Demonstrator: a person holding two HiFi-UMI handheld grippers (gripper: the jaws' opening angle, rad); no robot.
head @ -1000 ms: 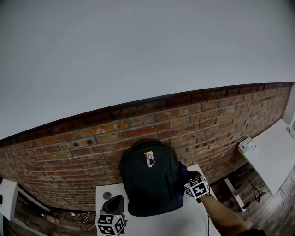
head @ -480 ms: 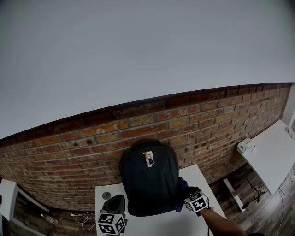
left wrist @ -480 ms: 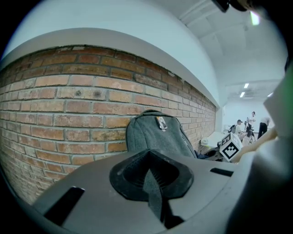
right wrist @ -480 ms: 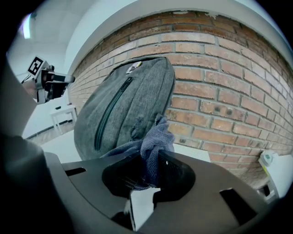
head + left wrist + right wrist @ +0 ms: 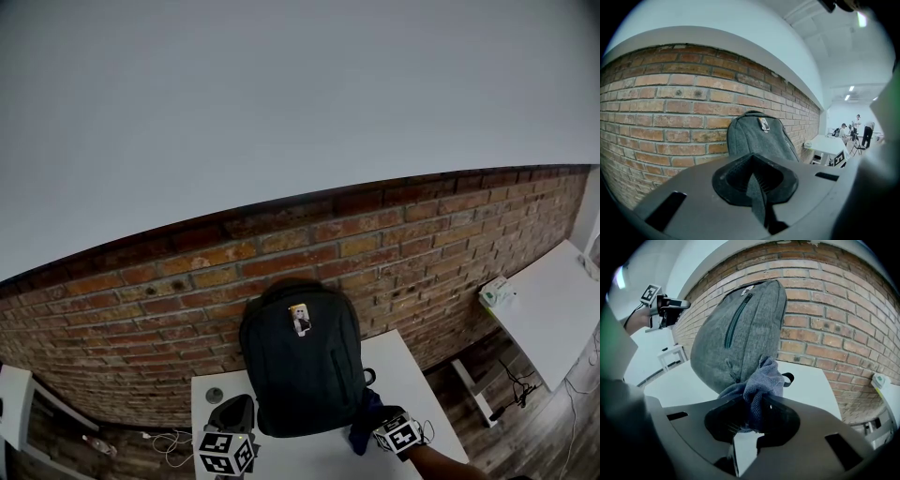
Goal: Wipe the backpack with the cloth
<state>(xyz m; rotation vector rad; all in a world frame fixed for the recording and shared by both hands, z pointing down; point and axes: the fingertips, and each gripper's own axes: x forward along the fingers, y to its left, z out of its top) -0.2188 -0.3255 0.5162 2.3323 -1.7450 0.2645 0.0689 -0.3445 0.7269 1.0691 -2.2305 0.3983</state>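
A dark grey backpack point(image 5: 300, 367) stands upright on the white table point(image 5: 403, 375), leaning against the brick wall; it also shows in the left gripper view point(image 5: 759, 138) and the right gripper view point(image 5: 738, 331). My right gripper point(image 5: 380, 427) is shut on a blue-grey cloth point(image 5: 761, 385), bunched against the backpack's lower right side near the table. The cloth point(image 5: 366, 422) hangs beside the bag's bottom corner. My left gripper point(image 5: 231, 416) sits at the bag's lower left, jaws closed with nothing between them, apart from the bag.
A brick wall point(image 5: 169, 281) runs behind the table. A second white table point(image 5: 553, 309) with a small box point(image 5: 499, 293) stands at the right. A small round disc point(image 5: 215, 396) lies on the table at the left. People stand far off in the left gripper view point(image 5: 862, 131).
My right gripper has slid down the backpack's right side with the cloth, from mid-height to near the bottom corner. The left gripper has stayed put.
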